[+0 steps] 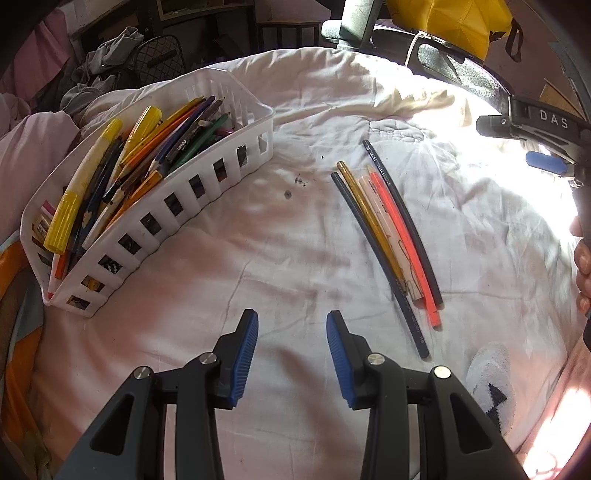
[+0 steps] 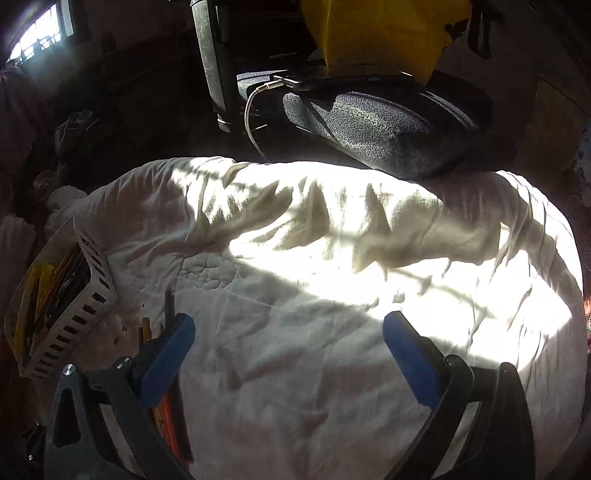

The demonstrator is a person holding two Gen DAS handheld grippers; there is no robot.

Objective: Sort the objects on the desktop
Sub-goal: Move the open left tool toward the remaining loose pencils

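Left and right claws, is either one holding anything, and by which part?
Nothing is held. The left claw and right claw are both open above the white quilt.

A: Left wrist view looks forward and down over its fingers (image 1: 291, 354), close above the sheet (image 1: 280, 236).

B: Right wrist view sits lower, facing the chair (image 2: 373, 122). Both share sheet, basket (image 1: 207, 181) and loose pencils (image 1: 391, 236).

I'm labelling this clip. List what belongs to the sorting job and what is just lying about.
Job:
white basket of pens
five loose pencils on the sheet
left gripper, jaws open
right gripper, jaws open

Lying about:
white sheet
sock
yellow bag
chair seat
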